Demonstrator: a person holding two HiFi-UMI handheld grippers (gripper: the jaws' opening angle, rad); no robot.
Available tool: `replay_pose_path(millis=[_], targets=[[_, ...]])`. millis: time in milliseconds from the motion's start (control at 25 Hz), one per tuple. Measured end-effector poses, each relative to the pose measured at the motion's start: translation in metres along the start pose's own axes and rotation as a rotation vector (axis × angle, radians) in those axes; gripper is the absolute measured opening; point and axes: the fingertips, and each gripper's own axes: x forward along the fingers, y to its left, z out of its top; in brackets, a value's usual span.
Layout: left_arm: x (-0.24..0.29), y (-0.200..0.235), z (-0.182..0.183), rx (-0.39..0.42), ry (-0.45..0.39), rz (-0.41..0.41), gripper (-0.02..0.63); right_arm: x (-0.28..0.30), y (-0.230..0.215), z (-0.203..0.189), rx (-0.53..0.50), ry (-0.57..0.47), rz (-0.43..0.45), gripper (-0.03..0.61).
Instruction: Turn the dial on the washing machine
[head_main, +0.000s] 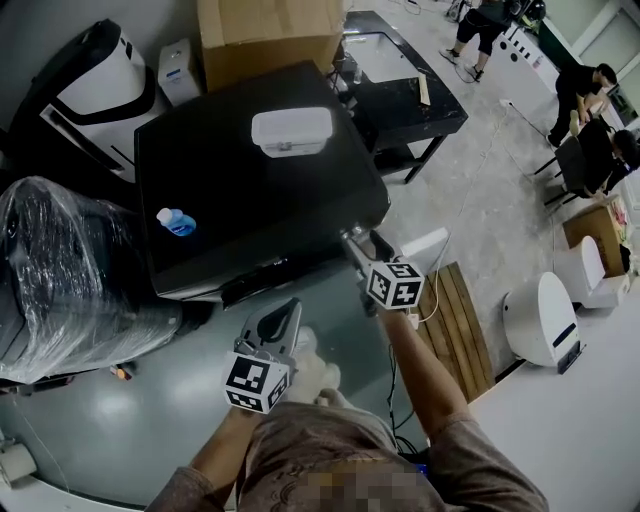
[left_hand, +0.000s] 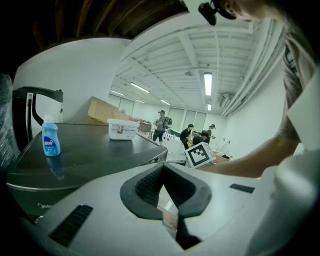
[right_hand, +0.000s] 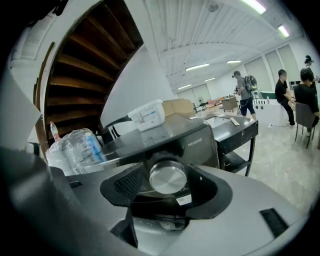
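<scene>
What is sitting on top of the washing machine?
On the washing machine stand a white lidded box and a small blue bottle. The box's contents are hidden by its lid.

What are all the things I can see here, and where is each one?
washing machine: one, black, centre
dial: one, silver, on the machine's front
tub: one, white, on the machine's top
bottle: one, blue, on the machine's top, left side
cardboard box: one, brown, behind the machine
wrapped appliance: one, under clear plastic, left of the machine
table: one, black, behind and right
pallet: one, wooden, on the floor at right
people: several, dark clothes, far background
left gripper: grey, jaws apart, empty
right gripper: grey, jaws apart around the dial
</scene>
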Motion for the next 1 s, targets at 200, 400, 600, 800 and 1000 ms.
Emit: replay_pose_path(millis=[200, 400, 600, 800, 1000], targets=[[0.001, 0.004, 0.027, 0.018, -0.015, -0.041, -0.008, -0.028, 0.021, 0.045, -0.024, -0.058, 0.022, 0.259], [0.006, 0.001, 0.058, 0.058, -0.036, -0.114, -0.008, -0.062, 0.049, 0.096, -0.053, -0.133, 0.03, 0.258], [0.009, -0.008, 0.081, 0.078, -0.039, -0.162, -0.008, -0.102, 0.082, 0.128, -0.12, -0.181, 0.064, 0.258], [0.009, -0.021, 0.095, 0.064, -0.052, -0.178, -0.008, -0.141, 0.105, 0.141, -0.127, -0.208, 0.109, 0.258], [0.012, -0.04, 0.105, 0.05, -0.083, -0.186, -0.008, -0.179, 0.115, 0.131, -0.197, -0.173, 0.139, 0.258]])
